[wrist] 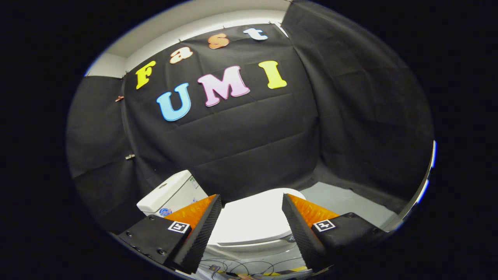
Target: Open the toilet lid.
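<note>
Between the spread tool (pixel 252 200) fingers, seemingly closed toilet lid (pixel 253 219), tank-to-front.

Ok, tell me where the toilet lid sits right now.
In the gripper view the white toilet lid lies closed on the bowl, just ahead of the gripper and framed between its open jaws, with the cistern to its left against the black cloth wall.

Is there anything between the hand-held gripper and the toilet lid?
Nothing: in the gripper view the open hand-held gripper has only air before the closed toilet lid, seen through the gap between its fingers.
</note>
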A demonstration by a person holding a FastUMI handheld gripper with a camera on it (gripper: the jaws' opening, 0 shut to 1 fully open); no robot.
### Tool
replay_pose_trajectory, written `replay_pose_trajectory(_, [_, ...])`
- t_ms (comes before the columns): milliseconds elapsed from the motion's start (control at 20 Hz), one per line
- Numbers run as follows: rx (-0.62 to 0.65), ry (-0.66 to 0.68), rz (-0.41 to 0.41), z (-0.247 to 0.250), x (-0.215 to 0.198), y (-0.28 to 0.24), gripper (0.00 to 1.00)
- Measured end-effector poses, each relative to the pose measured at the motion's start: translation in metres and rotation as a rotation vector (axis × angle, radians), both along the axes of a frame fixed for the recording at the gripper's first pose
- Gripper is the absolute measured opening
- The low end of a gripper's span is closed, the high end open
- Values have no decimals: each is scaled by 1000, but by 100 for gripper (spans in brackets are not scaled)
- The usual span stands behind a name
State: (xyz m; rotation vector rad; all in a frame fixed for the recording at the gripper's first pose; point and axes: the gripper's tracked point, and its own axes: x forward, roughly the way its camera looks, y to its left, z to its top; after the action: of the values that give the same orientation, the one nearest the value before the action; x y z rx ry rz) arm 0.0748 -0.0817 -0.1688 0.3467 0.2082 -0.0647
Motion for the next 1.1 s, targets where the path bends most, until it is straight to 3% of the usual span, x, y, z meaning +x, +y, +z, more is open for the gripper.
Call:
replay_pose_trajectory(300, [166,156,-33,-115,53,-36,100])
replay_pose_trajectory(550, [340,249,-44,-197,67,-46,100])
replay_pose_trajectory(1100, [579,305,-83,-291,68,-62,97])
